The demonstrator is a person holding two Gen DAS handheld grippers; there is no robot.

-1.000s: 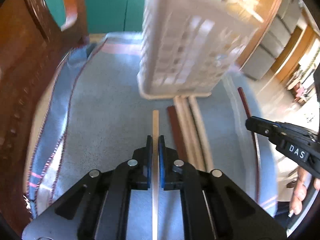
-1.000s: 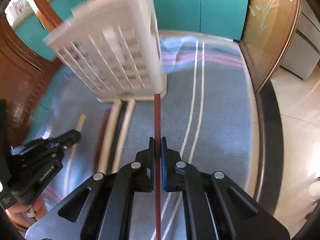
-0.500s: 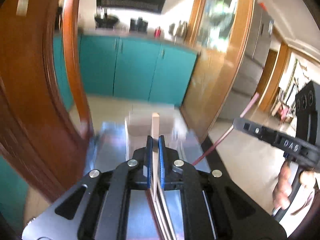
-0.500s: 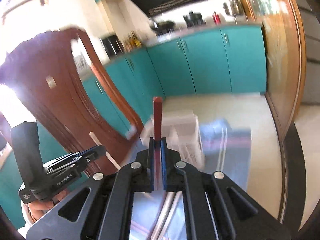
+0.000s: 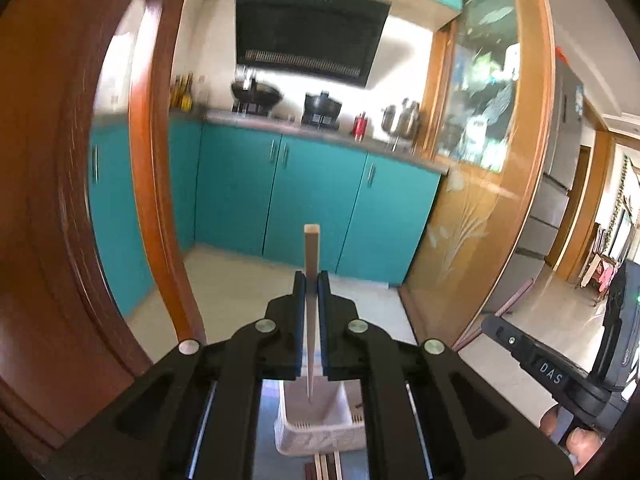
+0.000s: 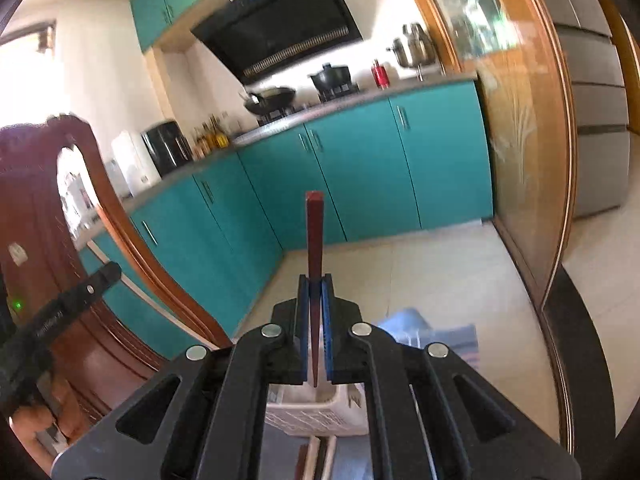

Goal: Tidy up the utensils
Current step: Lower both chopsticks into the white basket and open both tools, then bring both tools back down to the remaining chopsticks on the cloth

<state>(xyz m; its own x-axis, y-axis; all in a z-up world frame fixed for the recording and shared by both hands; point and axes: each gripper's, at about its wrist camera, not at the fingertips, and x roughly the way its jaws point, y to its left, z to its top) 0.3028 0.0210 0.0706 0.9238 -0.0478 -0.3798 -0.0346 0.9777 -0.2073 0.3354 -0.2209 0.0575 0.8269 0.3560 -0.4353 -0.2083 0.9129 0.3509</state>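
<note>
white basket (image 5: 320, 432) half hidden, loose chopsticks (image 5: 326, 468) cropped

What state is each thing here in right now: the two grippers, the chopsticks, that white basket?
Left gripper: shut on pale chopstick.
Pale chopstick: held, lifted, upright.
Right gripper: shut on dark red chopstick.
Dark red chopstick: held, lifted, upright.
White basket: standing below the grippers.
Remaining chopsticks: lying beside the basket.
</note>
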